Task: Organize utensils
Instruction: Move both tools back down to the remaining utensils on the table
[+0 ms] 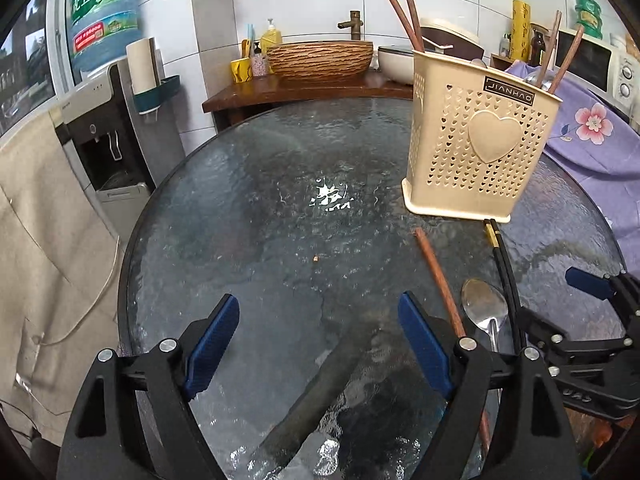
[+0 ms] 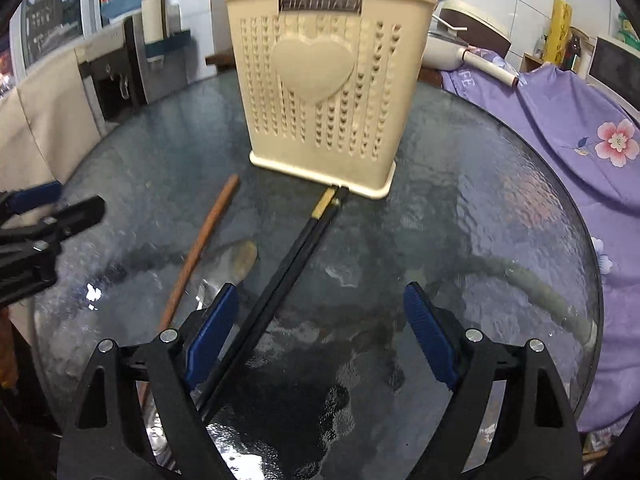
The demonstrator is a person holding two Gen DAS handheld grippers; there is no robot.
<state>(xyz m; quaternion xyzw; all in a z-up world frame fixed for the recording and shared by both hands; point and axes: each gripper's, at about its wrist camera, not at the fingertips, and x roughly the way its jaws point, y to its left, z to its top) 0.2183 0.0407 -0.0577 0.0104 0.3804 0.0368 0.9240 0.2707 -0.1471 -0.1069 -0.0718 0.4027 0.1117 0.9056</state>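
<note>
A beige perforated utensil holder (image 1: 480,144) (image 2: 324,88) stands on the round glass table (image 1: 240,200) (image 2: 480,220) with several brown chopsticks and a spoon upright in it. In front of it lie a brown chopstick (image 1: 438,276) (image 2: 200,248), a metal spoon (image 1: 484,308) (image 2: 236,260) and a pair of black chopsticks (image 1: 504,264) (image 2: 296,256) with gold bands. My left gripper (image 1: 320,344) (image 2: 60,204) is open over bare glass, left of the utensils. My right gripper (image 2: 322,332) (image 1: 560,304) is open too; the black chopsticks run between its fingers, close to the left pad.
A purple flowered cloth (image 1: 592,136) (image 2: 568,128) drapes the right side. A water dispenser (image 1: 100,128) and beige cloth (image 1: 40,240) stand left of the table. Behind are a wooden basin (image 1: 320,60), a rice cooker (image 1: 448,36) and a microwave (image 1: 596,64).
</note>
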